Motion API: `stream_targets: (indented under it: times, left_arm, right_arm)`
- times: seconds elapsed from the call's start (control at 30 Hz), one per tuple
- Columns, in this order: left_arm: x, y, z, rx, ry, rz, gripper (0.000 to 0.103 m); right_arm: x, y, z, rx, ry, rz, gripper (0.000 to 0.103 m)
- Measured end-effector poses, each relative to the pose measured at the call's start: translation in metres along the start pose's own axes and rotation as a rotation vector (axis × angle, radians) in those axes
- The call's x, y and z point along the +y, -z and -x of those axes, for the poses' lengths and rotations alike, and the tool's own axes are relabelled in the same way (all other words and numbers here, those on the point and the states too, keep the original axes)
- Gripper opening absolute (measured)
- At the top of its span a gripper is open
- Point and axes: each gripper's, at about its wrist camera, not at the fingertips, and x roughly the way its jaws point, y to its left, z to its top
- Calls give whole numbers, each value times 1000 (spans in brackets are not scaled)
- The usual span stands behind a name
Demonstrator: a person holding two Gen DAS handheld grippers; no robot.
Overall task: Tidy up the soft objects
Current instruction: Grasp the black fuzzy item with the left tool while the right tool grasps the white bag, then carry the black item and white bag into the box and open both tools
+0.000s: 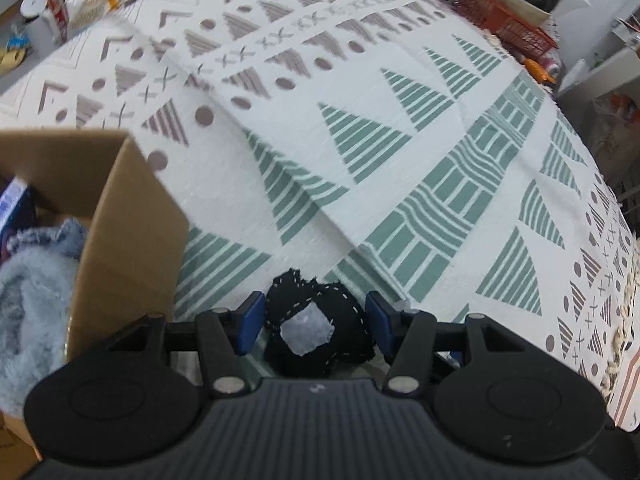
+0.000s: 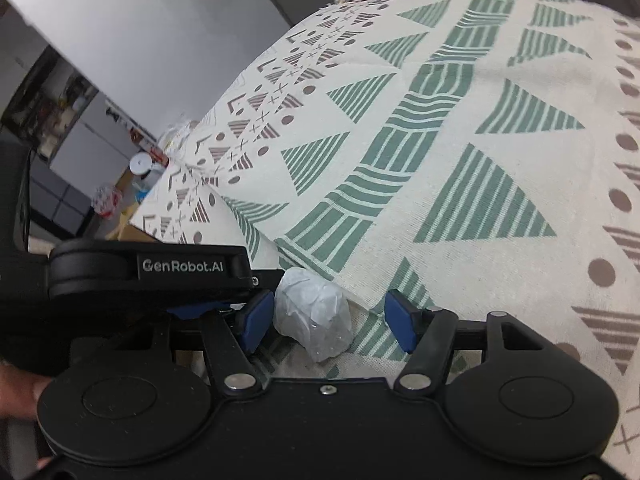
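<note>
In the left wrist view, my left gripper (image 1: 316, 326) is shut on a black soft piece with white stitching and a pale patch (image 1: 308, 336), its blue pads (image 1: 252, 328) touching both sides, just above the patterned cloth (image 1: 400, 160). A cardboard box (image 1: 124, 220) stands close on its left, holding a light blue fluffy item (image 1: 32, 304) and a frayed denim piece (image 1: 52, 236). In the right wrist view, my right gripper (image 2: 330, 324) stands open around a crumpled white bundle (image 2: 316, 316) lying on the cloth. The left pad is close to the bundle and a gap shows at the right pad (image 2: 402, 326).
The left gripper's black housing (image 2: 148, 268) sits right beside the right gripper's left finger. A hand (image 2: 16, 392) shows at the left edge. A cloth fold (image 2: 320, 272) rises behind the bundle. A red basket (image 1: 508, 20), cans and bags crowd the far edges.
</note>
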Motion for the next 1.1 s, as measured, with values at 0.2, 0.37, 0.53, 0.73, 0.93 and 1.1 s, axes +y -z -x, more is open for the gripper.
stream_targets:
  times: [0.2,0.37,0.53,0.73,0.93,1.1]
  left_arm:
    - [5,1,4,8,8,23,36]
    - [4,4,19,-15,16,12,35]
    - [2,7,38,-36,17,-12,35]
    - [-6,18,71,-78,26,-62,35]
    - [-4,33,108,-128,43,-80,35]
    - [1,47,139,-177,55,-98,35]
  right_arm:
    - [9,3,-2,-10,11,72,43]
    - [11,5,4,-8,-4,60,41]
    - [14,8,21,-53,-3,49,41]
    - [21,16,52,-103,46,54,41]
    - [25,22,89,-175,57,-2,41]
    - [35,34,114,-198,64,-31,41]
